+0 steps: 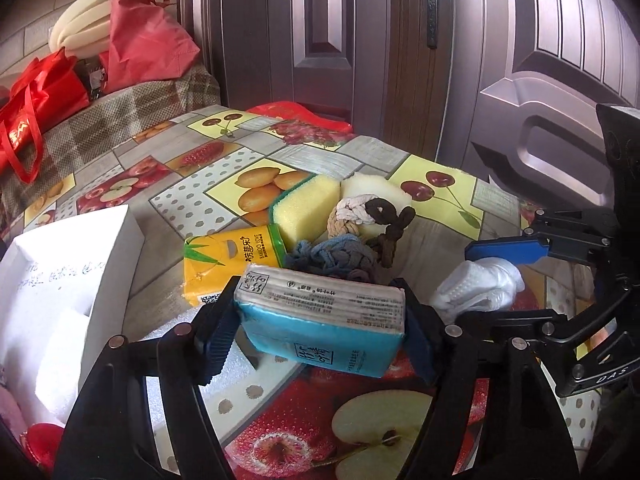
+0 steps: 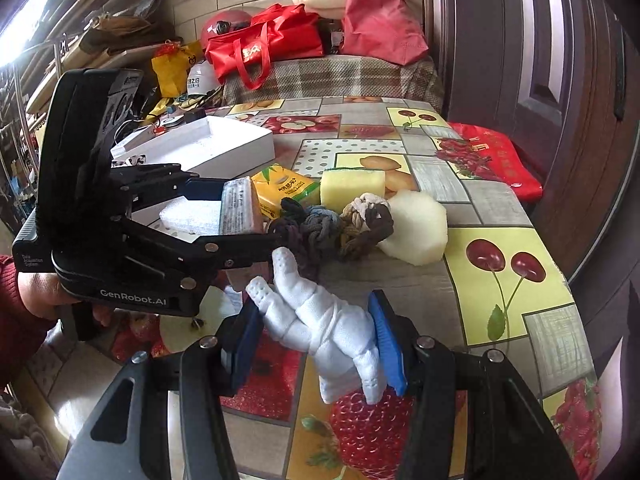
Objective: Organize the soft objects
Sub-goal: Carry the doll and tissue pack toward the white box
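A table (image 2: 516, 216) covered by a fruit-print cloth is seen in both views. At its left side a white box (image 2: 224, 142) stands open, and this is judged to be where the soft things are meant to go.

Between box and far edge a small heap is gathered: a yellow tissue pack (image 1: 236, 256), a yellow sponge (image 1: 308, 204), a white foam pad (image 2: 416, 228) and a knotted rope toy (image 1: 360, 240), all touching or nearly so.

The left gripper (image 1: 320, 328) is closed across the short width of a blue tissue pack (image 1: 324, 320), which is held off the cloth with its long axis running across the fingers. The box lies to that gripper's left and is nearer to it than to the other one.

The right gripper (image 2: 316, 340) is partly closed on a white glove (image 2: 320, 320). The glove is pinched between the blue pads (image 2: 386, 344); whether its lower end brushes the cloth cannot be told. Its glove fingers point up and away, toward the heap.
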`<state>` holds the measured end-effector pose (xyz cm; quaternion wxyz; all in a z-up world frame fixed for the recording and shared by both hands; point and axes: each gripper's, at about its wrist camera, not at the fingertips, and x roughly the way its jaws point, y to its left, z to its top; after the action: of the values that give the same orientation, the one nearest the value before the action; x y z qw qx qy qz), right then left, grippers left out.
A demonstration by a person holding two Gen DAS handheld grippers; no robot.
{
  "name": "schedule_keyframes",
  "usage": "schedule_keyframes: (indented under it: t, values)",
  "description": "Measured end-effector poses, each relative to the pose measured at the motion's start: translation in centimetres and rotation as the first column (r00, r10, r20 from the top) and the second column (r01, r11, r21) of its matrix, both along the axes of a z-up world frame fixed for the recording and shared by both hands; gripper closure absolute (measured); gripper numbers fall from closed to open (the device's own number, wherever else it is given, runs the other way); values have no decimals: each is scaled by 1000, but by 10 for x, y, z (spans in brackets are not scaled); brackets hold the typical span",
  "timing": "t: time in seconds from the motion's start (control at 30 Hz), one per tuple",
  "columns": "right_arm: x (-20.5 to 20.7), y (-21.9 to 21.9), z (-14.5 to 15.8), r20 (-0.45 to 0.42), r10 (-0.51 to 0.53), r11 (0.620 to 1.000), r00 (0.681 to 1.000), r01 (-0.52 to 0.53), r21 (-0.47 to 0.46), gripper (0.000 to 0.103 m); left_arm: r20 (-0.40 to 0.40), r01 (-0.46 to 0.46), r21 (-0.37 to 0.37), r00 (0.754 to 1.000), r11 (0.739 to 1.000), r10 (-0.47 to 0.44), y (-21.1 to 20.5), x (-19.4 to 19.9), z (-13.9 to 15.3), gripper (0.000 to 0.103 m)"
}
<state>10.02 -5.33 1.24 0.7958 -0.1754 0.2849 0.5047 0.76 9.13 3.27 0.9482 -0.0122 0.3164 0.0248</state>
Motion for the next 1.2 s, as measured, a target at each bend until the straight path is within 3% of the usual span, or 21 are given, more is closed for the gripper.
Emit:
schedule_keyframes:
  t: [0.13, 0.37, 0.63, 1.2]
  values:
    - [1, -6, 3, -4, -25, 999, 1000, 25, 32, 50, 112, -43, -2, 993, 999, 43, -1, -26, 12, 31]
    - [-8, -20, 19, 14, -65, 979, 998, 61, 195, 50, 304, -140, 45, 945, 989, 120, -3, -79, 28, 30]
    - [-13, -7, 28, 35, -130, 948, 991, 114, 297, 50, 324, -201, 35, 929, 979, 179, 13, -101, 29, 30]
    - [-40, 41, 25, 92, -101, 956, 991, 71, 285, 50, 355, -276, 29, 901, 961, 248, 32, -122, 29, 30]
